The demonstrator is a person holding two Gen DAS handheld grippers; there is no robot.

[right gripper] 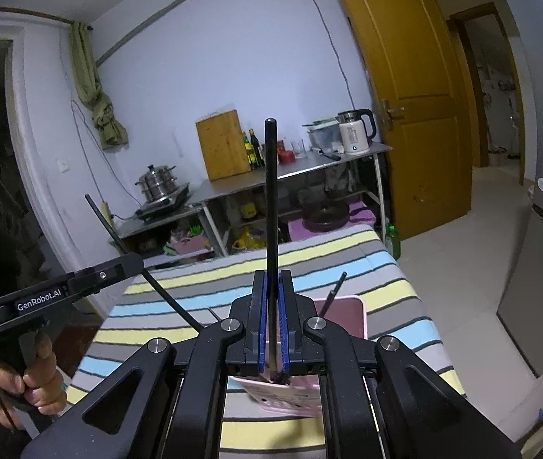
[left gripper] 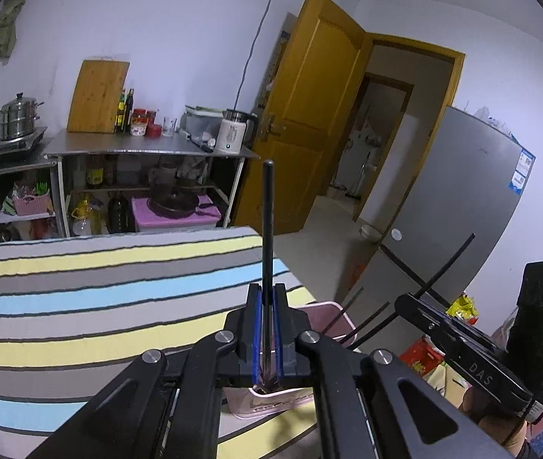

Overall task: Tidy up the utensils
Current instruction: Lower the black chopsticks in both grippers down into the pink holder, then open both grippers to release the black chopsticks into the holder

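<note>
- Plainly, the left claw [left gripper: 268,329] was pinched on a thin black chopstick [left gripper: 268,229] that ran from between the blue pads [left gripper: 259,329] up the centre of the left wrist view; the grip sat low on the stick, so I judged it could pivot or slide out if the pads eased.
- Likewise the right claw [right gripper: 273,321] was pressed onto its own black chopstick [right gripper: 271,199], upright in the middle of the right wrist view, its lower tip just showing beneath the pads [right gripper: 283,321]; so long a free length could swing and miss the opening.
- Below both claws, at the lower centre of each view, stood the pink holder [left gripper: 332,315], with another dark stick [right gripper: 333,292] leaning out of it to the right; a descending chopstick might have struck that stick or the rim and tipped the holder.
- The holder rested on the striped bed [left gripper: 80,306], soft footing for anything upright, so a sideways knock seemed likely to topple it; how firmly it sat could not be told.
- The two claws were close together, the left one entering the right wrist view at the left edge, and their sticks might have crossed or clashed over the holder.
</note>
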